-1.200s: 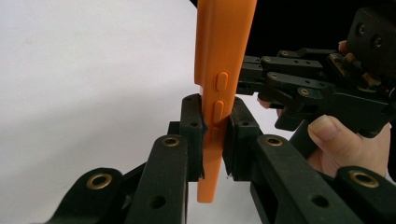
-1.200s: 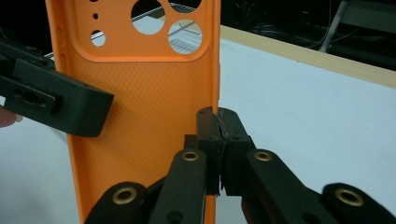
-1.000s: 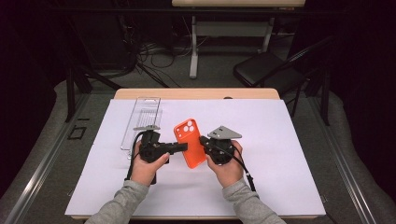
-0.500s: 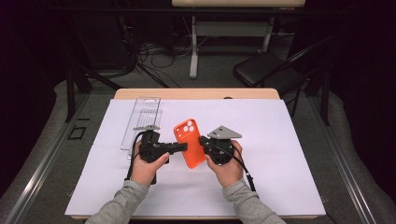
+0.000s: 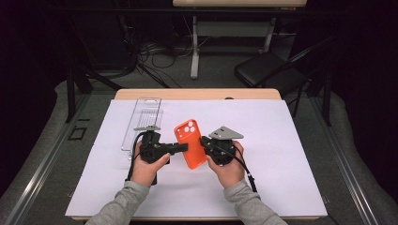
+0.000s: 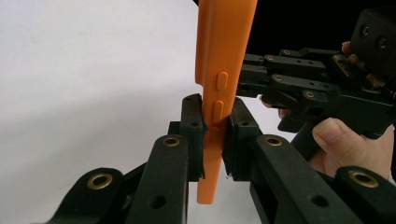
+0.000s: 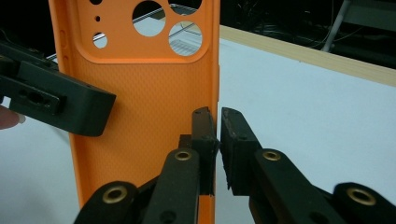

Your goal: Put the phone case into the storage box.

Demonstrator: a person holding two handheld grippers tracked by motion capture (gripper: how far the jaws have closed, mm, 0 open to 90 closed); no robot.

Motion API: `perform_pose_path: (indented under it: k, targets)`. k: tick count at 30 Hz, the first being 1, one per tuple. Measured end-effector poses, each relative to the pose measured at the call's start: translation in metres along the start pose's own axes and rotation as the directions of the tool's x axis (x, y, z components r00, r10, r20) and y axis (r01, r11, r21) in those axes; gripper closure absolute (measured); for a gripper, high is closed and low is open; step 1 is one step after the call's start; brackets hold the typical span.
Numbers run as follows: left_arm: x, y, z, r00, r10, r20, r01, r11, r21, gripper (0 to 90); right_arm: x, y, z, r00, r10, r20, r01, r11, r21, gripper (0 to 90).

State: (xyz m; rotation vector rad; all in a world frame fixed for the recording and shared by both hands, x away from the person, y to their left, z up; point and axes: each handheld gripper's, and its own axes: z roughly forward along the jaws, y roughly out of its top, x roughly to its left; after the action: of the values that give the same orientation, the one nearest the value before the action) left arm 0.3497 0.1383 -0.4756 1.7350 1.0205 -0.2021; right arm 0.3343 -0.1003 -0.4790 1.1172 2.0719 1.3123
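An orange phone case (image 5: 190, 143) with round camera holes is held up over the white sheet, between the two grippers. My left gripper (image 5: 185, 147) is shut on the case's button edge (image 6: 224, 56), with its pads (image 6: 194, 126) pressing either side of the rim. My right gripper (image 5: 202, 140) is at the opposite long edge (image 7: 140, 102). Its jaws have just been opening. The thin rim stands between them against one pad (image 7: 205, 130), with a narrow slit to the other. Each gripper view also shows the other gripper beyond the case.
A clear plastic tray (image 5: 143, 119) lies on the white sheet (image 5: 281, 164) at the back left, just beyond my left hand. The wooden table edge (image 5: 197, 93) runs behind. A black chair (image 5: 267, 70) and cables stand on the floor beyond.
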Motion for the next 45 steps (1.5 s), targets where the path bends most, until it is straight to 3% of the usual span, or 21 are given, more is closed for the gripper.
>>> perform_pose_path:
  k: [17,27,32,38,45]
  targets:
    - [0.004,0.001,-0.004,0.9999,0.001,-0.011,-0.001,0.9999,-0.012,80.0,-0.003,0.002,-0.004,0.9999,0.012,-0.009,-0.012,1.000,-0.027,74.3]
    - [0.006,0.004,-0.010,0.9993,0.018,-0.032,-0.019,0.9994,-0.028,80.1,-0.009,0.005,-0.007,0.9996,0.017,-0.021,-0.018,0.999,-0.043,63.8]
    - [0.006,0.007,-0.014,0.9983,0.038,-0.044,-0.040,0.9985,-0.038,80.1,-0.011,0.006,-0.009,0.9996,0.003,-0.029,-0.005,0.999,-0.050,60.3]
    - [0.008,0.010,-0.021,0.9965,0.074,-0.038,-0.075,0.9965,-0.035,80.1,-0.011,0.008,-0.011,0.9983,-0.045,-0.036,0.043,0.998,-0.053,56.5]
    - [0.009,0.013,-0.025,0.9897,0.135,-0.046,-0.137,0.9903,-0.026,80.1,-0.011,0.009,-0.012,0.9937,-0.075,-0.084,0.071,0.996,-0.051,56.1]
